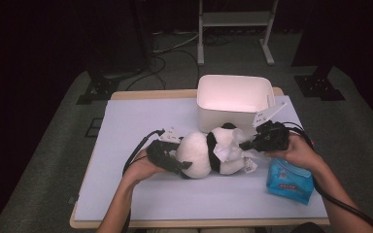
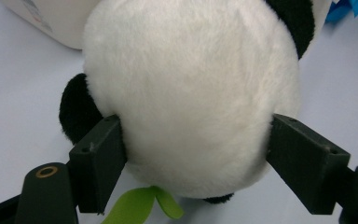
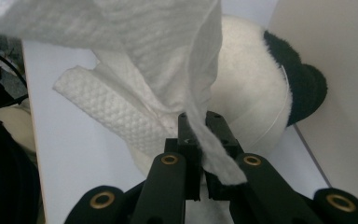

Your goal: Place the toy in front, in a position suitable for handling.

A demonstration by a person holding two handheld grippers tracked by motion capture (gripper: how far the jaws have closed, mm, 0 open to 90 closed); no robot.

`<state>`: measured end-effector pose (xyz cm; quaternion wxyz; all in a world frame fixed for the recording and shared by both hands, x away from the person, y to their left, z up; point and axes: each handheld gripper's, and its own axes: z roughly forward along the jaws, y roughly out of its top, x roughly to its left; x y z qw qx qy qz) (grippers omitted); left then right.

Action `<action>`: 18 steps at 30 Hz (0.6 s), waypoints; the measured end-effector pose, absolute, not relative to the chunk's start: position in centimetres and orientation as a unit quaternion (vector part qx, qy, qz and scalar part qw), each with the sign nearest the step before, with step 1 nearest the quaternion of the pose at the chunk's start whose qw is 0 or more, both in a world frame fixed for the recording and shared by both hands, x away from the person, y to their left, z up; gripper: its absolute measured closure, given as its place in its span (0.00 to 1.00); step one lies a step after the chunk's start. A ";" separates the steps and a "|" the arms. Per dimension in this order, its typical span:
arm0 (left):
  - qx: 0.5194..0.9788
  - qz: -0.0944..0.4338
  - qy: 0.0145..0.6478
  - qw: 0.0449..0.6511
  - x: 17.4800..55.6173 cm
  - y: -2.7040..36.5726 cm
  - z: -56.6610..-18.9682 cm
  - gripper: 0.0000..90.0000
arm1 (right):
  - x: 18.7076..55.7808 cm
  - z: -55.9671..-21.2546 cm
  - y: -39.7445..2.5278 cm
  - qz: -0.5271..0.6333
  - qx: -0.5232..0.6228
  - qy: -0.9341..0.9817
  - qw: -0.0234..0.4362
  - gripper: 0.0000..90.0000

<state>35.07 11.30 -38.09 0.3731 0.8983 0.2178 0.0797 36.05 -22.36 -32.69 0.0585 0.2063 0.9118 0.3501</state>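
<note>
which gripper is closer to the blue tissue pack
Right. The right gripper sits just above-left of the blue tissue pack; the left gripper is across the panda, farther left.

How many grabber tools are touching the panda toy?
2. The left gripper squeezes the plush panda around its white round end. The right gripper is pinching a white tissue against the panda's other end, beside the white bin.
</note>
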 end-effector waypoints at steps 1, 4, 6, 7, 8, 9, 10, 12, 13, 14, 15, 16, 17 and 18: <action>0.898 0.081 0.218 0.375 35.1 11.3 -38.1 0.24 | 36.1 -32.7 -22.3 0.352 0.208 0.910 0.058 0.95; 0.899 0.082 0.217 0.372 35.1 11.2 -38.2 0.24 | 36.1 -32.6 -22.1 0.355 0.208 0.909 0.059 0.95; 0.899 0.081 0.214 0.372 35.1 11.2 -38.1 0.24 | 36.1 -32.5 -21.8 0.356 0.202 0.910 0.062 0.95; 0.899 0.080 0.213 0.374 35.0 11.1 -38.0 0.24 | 36.1 -32.4 -21.5 0.356 0.200 0.911 0.061 0.95; 0.899 0.079 0.211 0.375 34.9 11.1 -37.9 0.24 | 36.1 -32.4 -21.1 0.356 0.196 0.912 0.062 0.95; 0.900 0.079 0.209 0.375 34.9 11.0 -37.8 0.24 | 36.2 -32.4 -20.7 0.355 0.191 0.913 0.062 0.95; 0.900 0.079 0.207 0.376 34.8 10.9 -37.7 0.24 | 36.2 -32.4 -20.3 0.354 0.187 0.914 0.061 0.95; 0.899 0.078 0.205 0.380 34.8 10.9 -37.6 0.24 | 36.3 -32.4 -19.4 0.351 0.178 0.918 0.060 0.95; 0.898 0.076 0.202 0.382 34.7 10.8 -37.6 0.24 | 36.3 -32.4 -19.0 0.350 0.173 0.919 0.059 0.95; 0.898 0.074 0.200 0.384 34.7 10.8 -37.5 0.24 | 36.3 -32.5 -18.5 0.349 0.169 0.920 0.057 0.95; 0.897 0.073 0.199 0.388 34.6 10.8 -37.4 0.24 | 36.4 -32.5 -18.0 0.346 0.166 0.922 0.054 0.95; 0.898 0.073 0.197 0.387 34.6 10.8 -37.4 0.24 | 36.4 -32.5 -17.6 0.344 0.163 0.923 0.055 0.95; 0.898 0.073 0.196 0.387 34.6 10.8 -37.3 0.24 | 36.4 -32.5 -17.2 0.344 0.159 0.924 0.051 0.95; 0.898 0.073 0.194 0.389 34.5 10.8 -37.3 0.24 | 36.4 -32.6 -16.7 0.342 0.154 0.925 0.051 0.95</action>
